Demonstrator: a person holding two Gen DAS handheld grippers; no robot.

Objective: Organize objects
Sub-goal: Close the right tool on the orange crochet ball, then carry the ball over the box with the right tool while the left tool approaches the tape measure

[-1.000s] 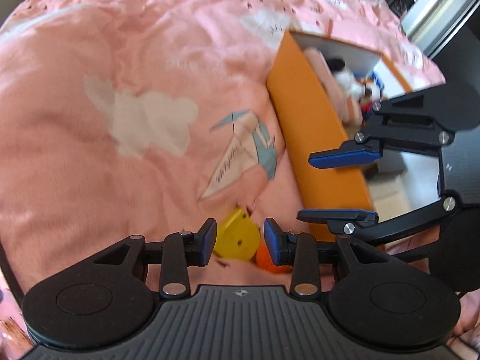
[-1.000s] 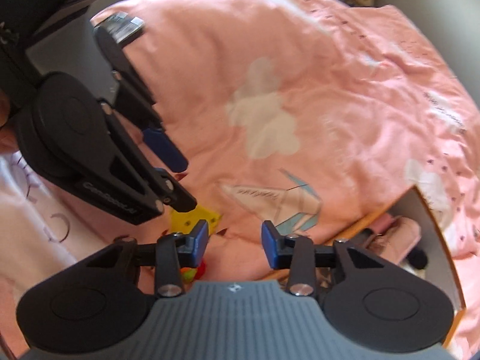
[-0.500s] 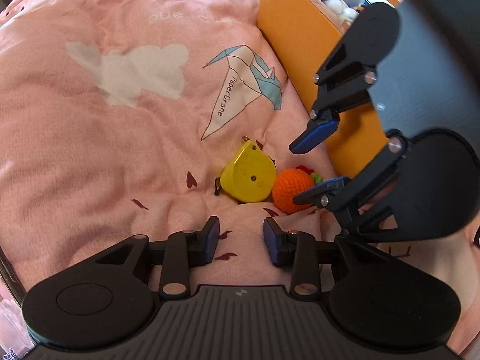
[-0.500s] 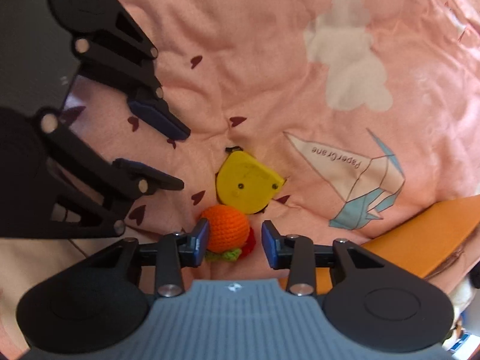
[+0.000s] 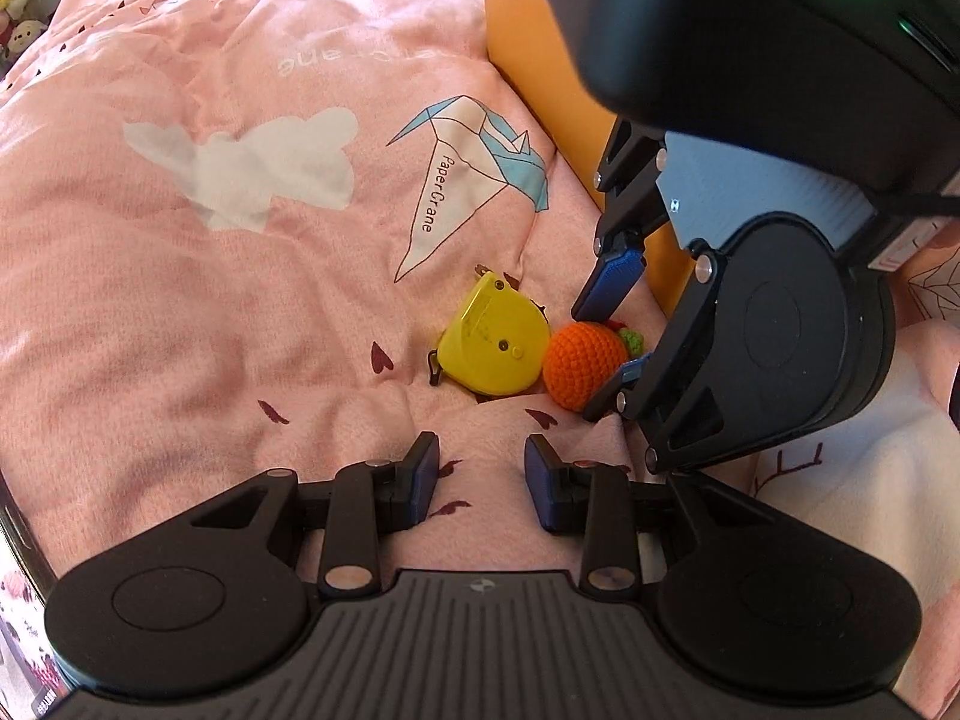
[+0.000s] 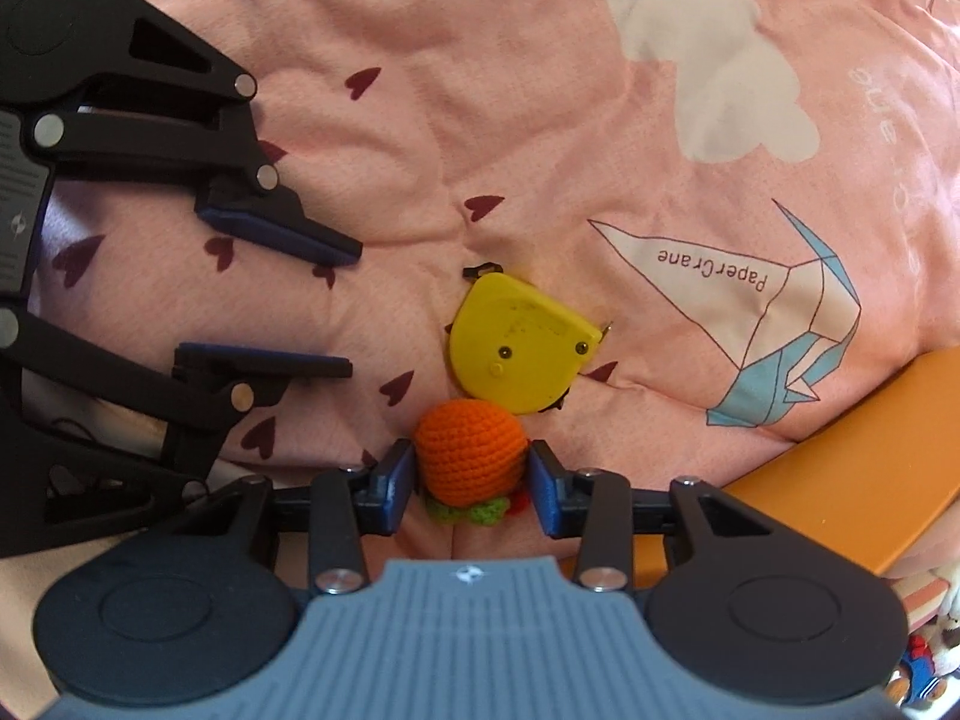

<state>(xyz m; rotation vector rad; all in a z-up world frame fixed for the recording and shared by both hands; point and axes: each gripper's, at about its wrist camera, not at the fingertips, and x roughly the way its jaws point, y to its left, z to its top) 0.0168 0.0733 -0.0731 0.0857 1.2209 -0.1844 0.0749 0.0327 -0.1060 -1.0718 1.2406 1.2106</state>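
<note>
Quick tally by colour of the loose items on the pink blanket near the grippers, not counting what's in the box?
Yellow: 1, the tape measure
Orange: 1, the crocheted ball with green and red trim, sitting between the fingers of the right gripper
Total: 2 loose items, lying against each other beside the orange box

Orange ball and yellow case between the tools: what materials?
Orange ball: looks like crocheted yarn, matte, with visible stitch loops and green and red yarn trim at one end. Yellow case: looks like hard moulded plastic, smooth and slightly glossy, with small screw recesses; likely a tape measure.
</note>
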